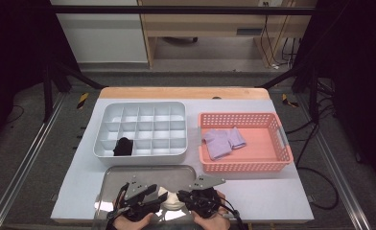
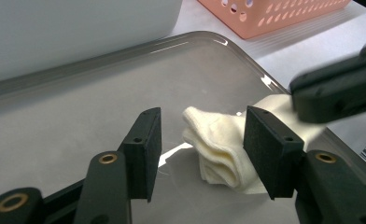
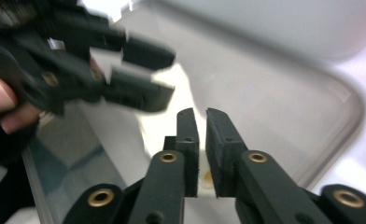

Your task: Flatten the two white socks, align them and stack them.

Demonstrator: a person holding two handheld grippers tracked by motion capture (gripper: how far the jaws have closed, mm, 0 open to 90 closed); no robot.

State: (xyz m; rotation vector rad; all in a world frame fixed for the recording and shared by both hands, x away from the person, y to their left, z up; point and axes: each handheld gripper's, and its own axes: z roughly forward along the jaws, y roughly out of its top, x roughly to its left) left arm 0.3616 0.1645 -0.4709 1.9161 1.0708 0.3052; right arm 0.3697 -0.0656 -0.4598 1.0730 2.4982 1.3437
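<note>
I see the folded cream knit sock (image 2: 218,149) lying on the shiny metal tray (image 2: 78,93) near the counter's front edge. My left tongs (image 2: 200,151) stand apart, straddling its soft folded end; my right tongs (image 3: 202,140), nearly together, seem to pinch the far end.

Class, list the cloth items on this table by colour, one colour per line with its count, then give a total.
Cream sock bundle, on the metal tray: 1
Purple sock bundle, in the pink basket: 1
Black sock bundle, in the grey divided organiser: 1
Total: 3
</note>
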